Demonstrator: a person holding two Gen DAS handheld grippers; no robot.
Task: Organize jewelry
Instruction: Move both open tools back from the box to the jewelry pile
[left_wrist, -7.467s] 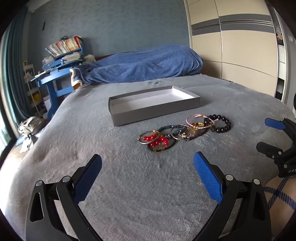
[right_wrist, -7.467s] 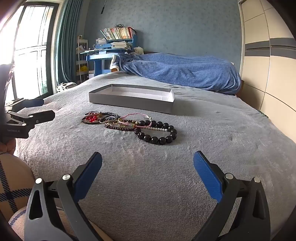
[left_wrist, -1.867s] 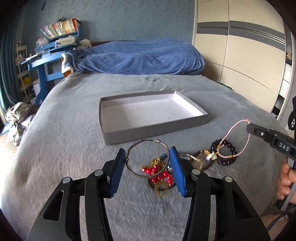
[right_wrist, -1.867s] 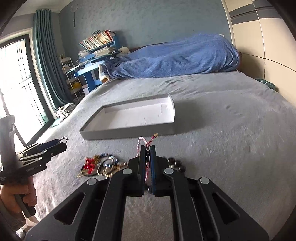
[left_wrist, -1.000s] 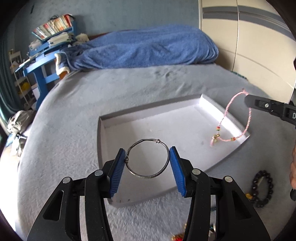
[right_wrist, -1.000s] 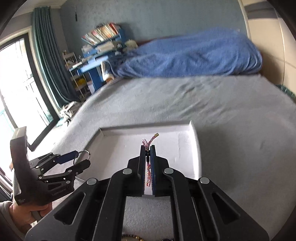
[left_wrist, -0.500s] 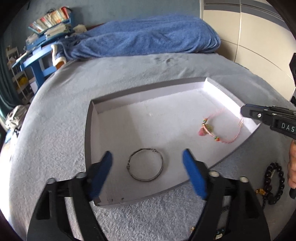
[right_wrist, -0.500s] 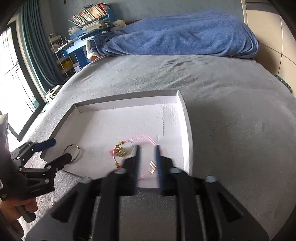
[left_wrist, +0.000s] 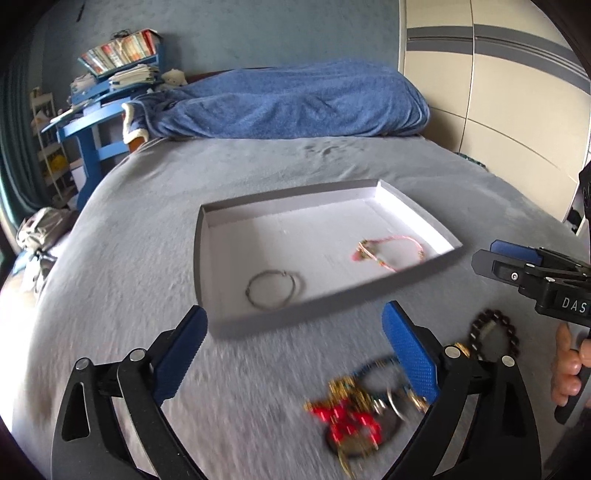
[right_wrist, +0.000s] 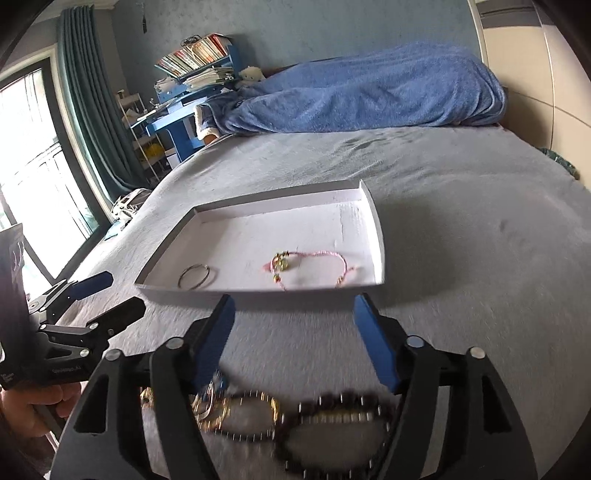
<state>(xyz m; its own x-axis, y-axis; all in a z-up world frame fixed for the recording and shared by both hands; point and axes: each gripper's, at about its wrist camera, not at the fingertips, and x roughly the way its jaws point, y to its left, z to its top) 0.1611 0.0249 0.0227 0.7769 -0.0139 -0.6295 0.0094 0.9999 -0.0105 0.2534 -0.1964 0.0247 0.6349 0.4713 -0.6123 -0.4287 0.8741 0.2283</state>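
Both fingers (left_wrist: 406, 350) opening, empty, bracelets (left_wrist: 271, 290) in tray (left_wrist: 201, 266)

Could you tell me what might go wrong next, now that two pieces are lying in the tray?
1. The remaining bracelets lie tangled in a heap on the bed, so a grasp may lift several at once.
2. The silver ring sits near the shallow front wall of the tray; a bump from the opening left hand-held gripper, which has nothing between its fingers, could shift it.
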